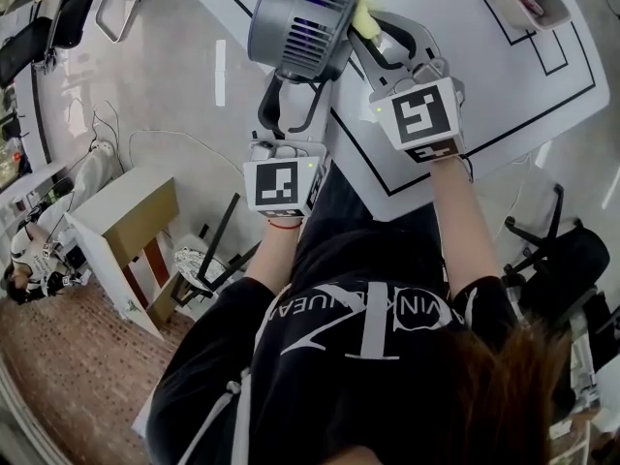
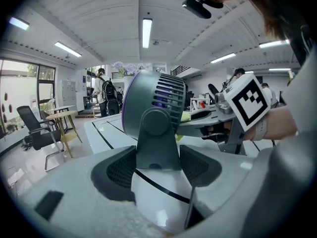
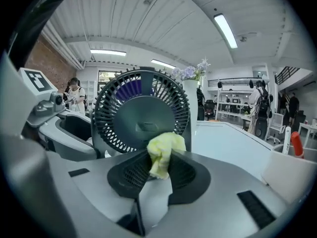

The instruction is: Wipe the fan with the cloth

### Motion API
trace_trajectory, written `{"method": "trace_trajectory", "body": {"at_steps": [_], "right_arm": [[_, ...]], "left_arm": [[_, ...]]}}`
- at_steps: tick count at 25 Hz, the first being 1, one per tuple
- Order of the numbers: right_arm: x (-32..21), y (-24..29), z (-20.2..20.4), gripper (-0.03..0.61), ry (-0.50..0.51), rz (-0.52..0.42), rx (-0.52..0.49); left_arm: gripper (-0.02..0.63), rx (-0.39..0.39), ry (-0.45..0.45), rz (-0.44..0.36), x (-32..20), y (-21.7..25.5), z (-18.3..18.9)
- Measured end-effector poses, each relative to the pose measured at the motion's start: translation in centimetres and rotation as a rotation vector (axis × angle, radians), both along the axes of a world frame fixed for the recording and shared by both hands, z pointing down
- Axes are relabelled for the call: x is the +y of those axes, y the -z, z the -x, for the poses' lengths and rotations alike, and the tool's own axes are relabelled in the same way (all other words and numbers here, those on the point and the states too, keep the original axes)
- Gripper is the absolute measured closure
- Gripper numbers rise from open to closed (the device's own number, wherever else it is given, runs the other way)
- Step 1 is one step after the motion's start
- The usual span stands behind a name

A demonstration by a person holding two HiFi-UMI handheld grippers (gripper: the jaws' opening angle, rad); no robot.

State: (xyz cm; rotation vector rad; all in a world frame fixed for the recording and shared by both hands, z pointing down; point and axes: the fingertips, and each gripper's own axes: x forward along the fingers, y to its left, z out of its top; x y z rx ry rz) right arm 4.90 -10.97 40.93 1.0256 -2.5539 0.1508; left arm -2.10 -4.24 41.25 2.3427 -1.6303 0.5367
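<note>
Nearest, the left tongs are clamped on the dark upright stand of the fan, one pad on each side of it. Whether the fan's foot rests on anything cannot be told. The right tongs are closed on a bunched yellow cloth, which sticks up from between the pads. Just beyond them, the cloth sits against the lower part of the fan's round slatted grille, beside its smooth centre disc. From above, the fan is over the near edge of the white tabletop, which is marked with black lines. The left tongs reach it from below and the right tongs from its right side. Farther back on the tabletop, well apart from the fan, stands a white bin with something red in it. A dark office chair stands on the floor to the right.
</note>
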Motion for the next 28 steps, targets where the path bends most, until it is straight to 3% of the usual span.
{"method": "trace_trajectory", "body": {"at_steps": [10,28], "right_arm": [[2.7,1.4,1.1,0.489,0.036,0.055,-0.080],[5.2,6.2,1.1,0.489,0.073,0.034,-0.203]], "left_arm": [[0.333,0.009,-0.008,0.011,0.0,-0.6,0.1],[0.333,0.001,0.015,0.017,0.0,-0.8,0.1]]}}
